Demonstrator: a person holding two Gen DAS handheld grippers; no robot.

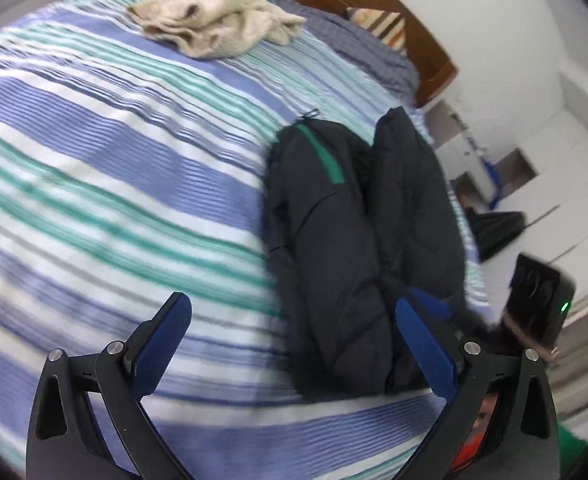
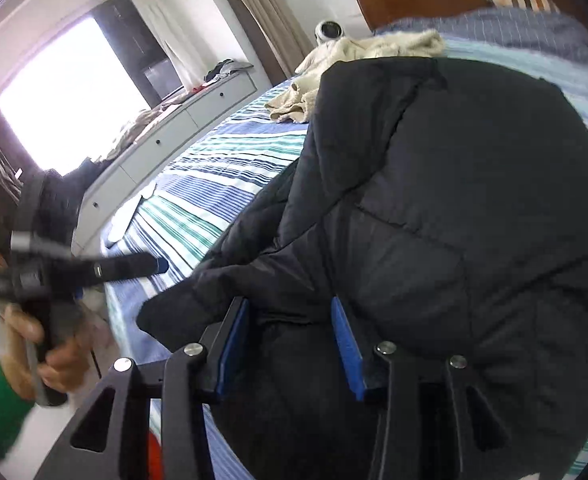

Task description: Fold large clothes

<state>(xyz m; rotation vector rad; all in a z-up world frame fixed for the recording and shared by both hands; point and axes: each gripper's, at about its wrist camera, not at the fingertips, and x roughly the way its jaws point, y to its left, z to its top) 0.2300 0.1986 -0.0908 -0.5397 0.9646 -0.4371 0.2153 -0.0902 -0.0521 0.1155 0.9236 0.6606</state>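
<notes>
A black puffer jacket (image 1: 358, 240) with a green stripe lies in a long folded bundle on the right side of the striped bed (image 1: 113, 184). My left gripper (image 1: 294, 320) is open wide just above the bed, its right finger (image 1: 426, 344) beside the jacket's near end. In the right wrist view the jacket (image 2: 454, 208) fills the frame. My right gripper (image 2: 289, 320) is partly closed, with a fold of the jacket's near edge between its blue pads (image 2: 346, 344). The left gripper also shows there (image 2: 125, 268), held in a hand.
A beige garment (image 1: 217, 24) lies crumpled at the far end of the bed. A wooden headboard (image 1: 374, 8) and a striped pillow (image 1: 386, 24) are behind it. White drawers (image 2: 165, 136) run along the window side. Shelves (image 1: 494, 168) stand to the right.
</notes>
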